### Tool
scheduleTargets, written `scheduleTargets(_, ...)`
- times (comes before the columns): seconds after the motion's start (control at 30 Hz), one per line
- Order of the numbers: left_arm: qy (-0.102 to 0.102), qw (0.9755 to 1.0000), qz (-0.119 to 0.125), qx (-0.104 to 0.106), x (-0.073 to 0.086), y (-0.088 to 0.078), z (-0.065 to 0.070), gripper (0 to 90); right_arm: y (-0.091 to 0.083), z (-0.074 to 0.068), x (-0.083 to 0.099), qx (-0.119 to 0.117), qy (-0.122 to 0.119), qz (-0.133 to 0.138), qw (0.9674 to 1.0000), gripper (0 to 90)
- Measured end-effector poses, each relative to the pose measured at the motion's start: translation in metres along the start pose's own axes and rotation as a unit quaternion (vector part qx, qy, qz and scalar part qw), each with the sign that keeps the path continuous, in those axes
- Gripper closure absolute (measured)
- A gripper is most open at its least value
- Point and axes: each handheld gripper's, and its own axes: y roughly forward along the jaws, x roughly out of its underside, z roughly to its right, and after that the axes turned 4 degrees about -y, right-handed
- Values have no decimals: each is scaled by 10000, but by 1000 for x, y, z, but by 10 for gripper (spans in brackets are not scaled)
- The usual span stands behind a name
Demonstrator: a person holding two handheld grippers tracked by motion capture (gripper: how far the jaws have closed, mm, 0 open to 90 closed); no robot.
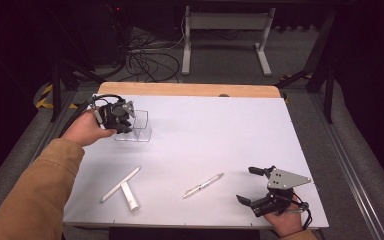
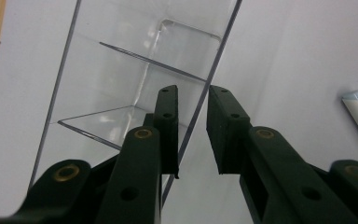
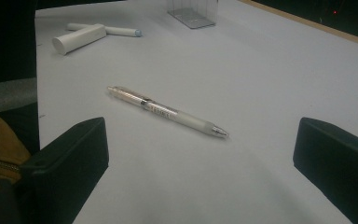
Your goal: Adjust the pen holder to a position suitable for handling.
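Your left tongs (image 1: 122, 121) sit at the far left of the white counter (image 1: 220, 130), at the clear, square-cornered plastic organiser box (image 1: 139, 127); from the left gripper view that clear box (image 2: 135, 84) is see-through all round, with thin inner dividers making compartments and a rounded far corner; nothing lies inside the compartments you can see. One of its thin walls runs up between your two black jaws, one jaw inside the box and the other outside; the jaws stand close together around that wall with a narrow gap visible, and you cannot tell whether the pads actually press on it. The box stands upright on the counter, just beside the wooden far edge (image 1: 190, 90).

Your right tongs (image 1: 252, 185) rest at the near right corner, jaws wide apart and holding nothing; just ahead of them lies a slim silver-and-frosted click pen (image 3: 168, 112), flat on the counter, clear of both jaws.

Between the two hands, nearer you, lie two white cylindrical markers (image 1: 122, 187), touching, one crossing the end of the other in a rough T; they are well apart from the box and from the pen; nothing stands between the box and your left tongs.
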Motion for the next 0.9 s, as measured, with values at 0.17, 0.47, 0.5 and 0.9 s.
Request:
scheduleTargets(0.17,134,9998,0,168,0,-3,3,818,0,1,0,-18,20,-18,10000,37)
scheduleTargets(0.47,219,9984,-6,517,-11,-17,10,874,2,1,1,-91,29,-48,9999,35)
scheduleTargets(0.5,254,9985,27,494,-12,-20,11,877,2,1,1,-92,34,-40,9999,35)
scheduleTargets(0.9,844,9933,598,520,-59,-41,41,879,1,0,1,-90,30,-12,10000,35)
